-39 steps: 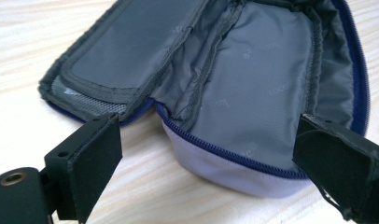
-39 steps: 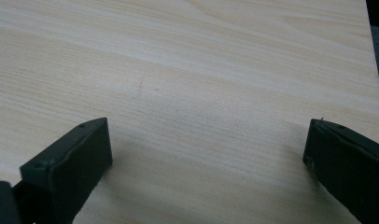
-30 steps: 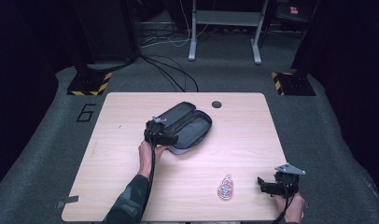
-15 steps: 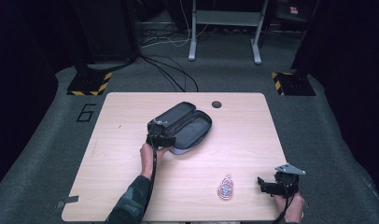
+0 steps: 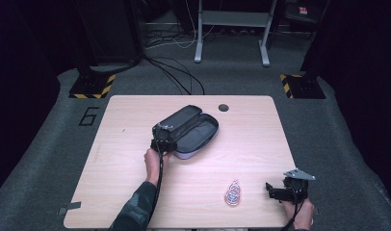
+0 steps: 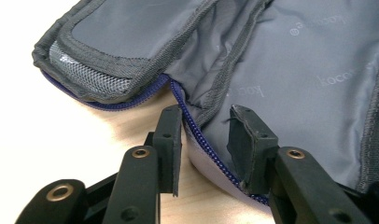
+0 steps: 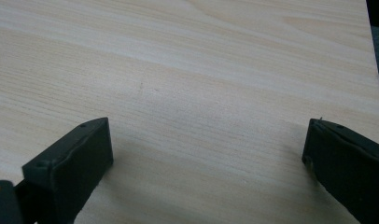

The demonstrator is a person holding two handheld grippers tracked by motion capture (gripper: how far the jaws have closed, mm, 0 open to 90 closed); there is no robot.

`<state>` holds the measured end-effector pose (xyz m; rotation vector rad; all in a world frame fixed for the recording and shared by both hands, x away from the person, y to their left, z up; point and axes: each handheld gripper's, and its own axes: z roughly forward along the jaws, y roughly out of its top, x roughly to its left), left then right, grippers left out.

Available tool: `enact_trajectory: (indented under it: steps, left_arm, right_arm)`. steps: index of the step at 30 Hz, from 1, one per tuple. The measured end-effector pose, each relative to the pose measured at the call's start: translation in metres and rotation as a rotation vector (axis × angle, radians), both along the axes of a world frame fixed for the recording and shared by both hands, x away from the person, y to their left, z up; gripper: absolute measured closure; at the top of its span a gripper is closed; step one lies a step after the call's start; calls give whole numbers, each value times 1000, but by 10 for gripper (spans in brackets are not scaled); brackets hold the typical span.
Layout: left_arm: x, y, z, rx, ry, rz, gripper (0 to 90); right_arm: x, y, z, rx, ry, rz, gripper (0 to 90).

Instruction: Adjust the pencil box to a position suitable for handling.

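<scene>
High view: a pale wood table (image 5: 136, 144) stands on grey carpet in a dark room, with cables and a metal stand beyond its far edge. An open grey pouch (image 5: 188, 132) lies near the table's middle, its long axis running from near left to far right, lining up. The left gripper (image 5: 162, 140) sits at the pouch's near-left end; in the left gripper view its jaws are apart, straddling the purple zipper edge (image 6: 201, 140). The right gripper (image 5: 275, 190) rests near the near-right corner, jaws wide apart over bare wood. A small teardrop-shaped item (image 5: 232, 193) lies just left of it. Bare tabletop surrounds the pouch.
</scene>
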<state>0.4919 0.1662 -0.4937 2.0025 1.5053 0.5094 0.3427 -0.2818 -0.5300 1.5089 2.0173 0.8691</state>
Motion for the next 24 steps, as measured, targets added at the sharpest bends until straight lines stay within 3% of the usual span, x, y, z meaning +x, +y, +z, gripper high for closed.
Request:
enact_trajectory:
  steps: [3, 10, 24]
  left_arm:
    - [0, 1, 1, 15, 1, -11, 684]
    - [-1, 4, -1, -8, -14, -6, 735]
    - [-6, 15, -2, -29, -34, -58, 801]
  right_arm:
    - [0, 0, 0, 0, 0, 0, 13]
    - [0, 0, 0, 0, 0, -1, 14]
    - [0, 0, 0, 0, 2, -4, 19]
